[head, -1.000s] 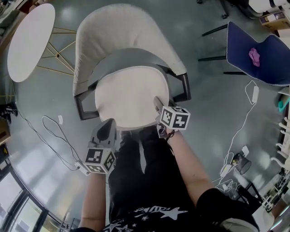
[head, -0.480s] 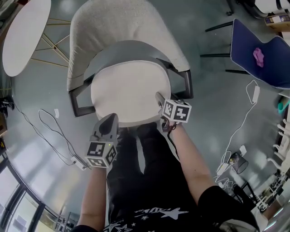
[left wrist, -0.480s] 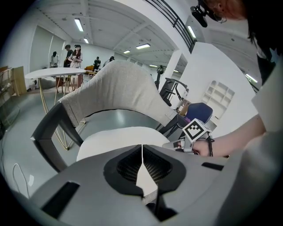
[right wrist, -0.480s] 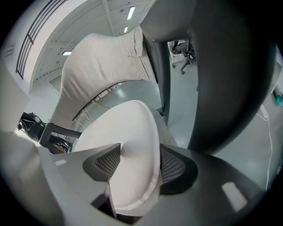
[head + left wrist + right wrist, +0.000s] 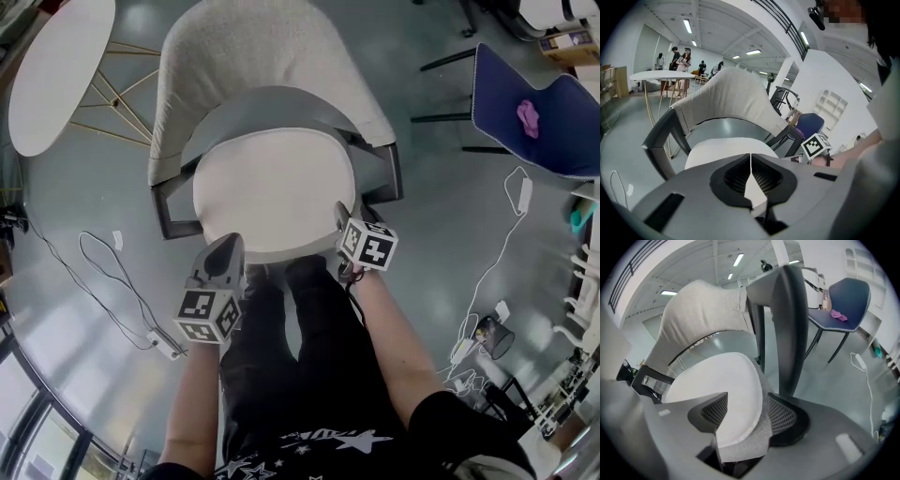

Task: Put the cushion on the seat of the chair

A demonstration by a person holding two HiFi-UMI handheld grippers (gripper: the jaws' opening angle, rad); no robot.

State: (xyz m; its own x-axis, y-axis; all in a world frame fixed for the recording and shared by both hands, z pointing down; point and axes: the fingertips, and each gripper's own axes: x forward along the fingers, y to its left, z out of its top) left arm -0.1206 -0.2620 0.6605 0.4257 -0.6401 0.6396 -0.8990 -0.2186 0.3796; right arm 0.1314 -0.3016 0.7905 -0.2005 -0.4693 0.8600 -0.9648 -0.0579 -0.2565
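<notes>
The round white cushion (image 5: 272, 192) lies on the seat of the grey chair (image 5: 253, 66), inside its dark armrests. My left gripper (image 5: 228, 251) is at the cushion's near left edge. In the left gripper view its jaws (image 5: 750, 164) are shut on a thin wedge of the cushion (image 5: 722, 150). My right gripper (image 5: 342, 214) is at the near right edge, beside the armrest (image 5: 386, 178). In the right gripper view its jaws (image 5: 743, 416) are opening wide. The cushion's rim (image 5: 717, 385) and its grey underside still sit between them, and the pads do not press on it.
A white oval table (image 5: 56, 75) on thin gold legs stands to the left. A blue chair (image 5: 534, 112) with a pink item is at the right. White cables (image 5: 103, 272) and a power strip (image 5: 159, 345) lie on the grey floor. The person's dark-clothed legs are just below the seat.
The right gripper's jaws have spread apart and it has slid a little right and down along the cushion's edge. The left gripper stays shut on the near left rim.
</notes>
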